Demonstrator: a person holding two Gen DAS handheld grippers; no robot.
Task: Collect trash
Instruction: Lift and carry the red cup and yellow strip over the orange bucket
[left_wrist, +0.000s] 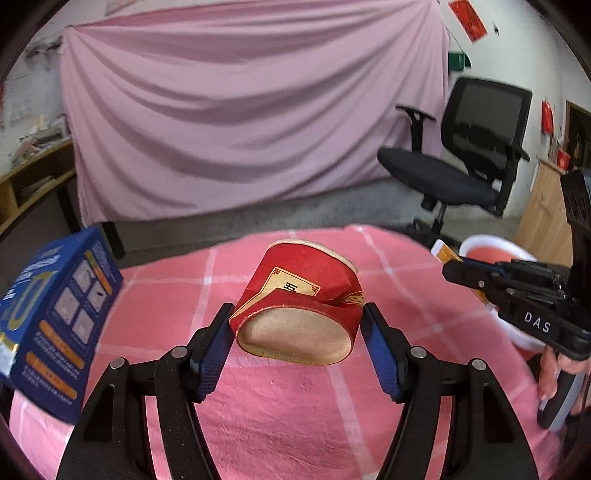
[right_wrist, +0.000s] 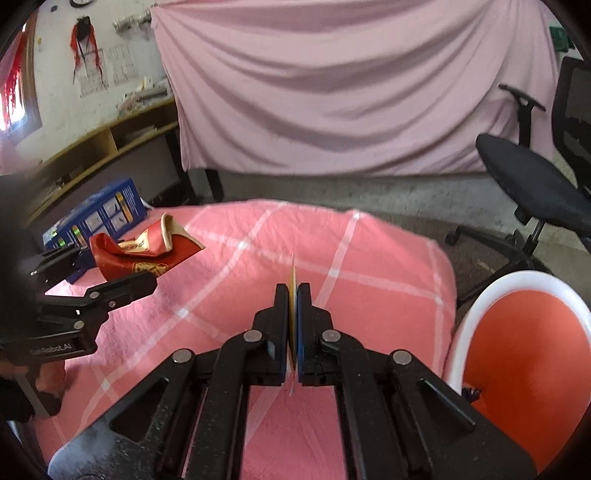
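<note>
Trash in hand: we have the crushed red paper cup (left_wrist: 299, 314) clamped between the left gripper (left_wrist: 297, 347) fingers above the pink surface (left_wrist: 277, 424), the right gripper (right_wrist: 293, 325) closed on a thin card (right_wrist: 293, 280); either could slip before the bin (right_wrist: 480, 314).

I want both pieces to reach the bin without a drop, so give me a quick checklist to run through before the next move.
1. Left gripper grips the crushed red paper cup: ok, both pads press its base.
2. Cup lifted off the pink checked cloth: ok.
3. Right gripper shut on the thin yellow card: ok.
4. White bin with the orange liner within view: ok, at the right, beside the table.
5. Path to the bin free: ok for the right gripper; cannot tell for the left.
6. Blue box still to collect: not ok, it remains on the table.
</note>
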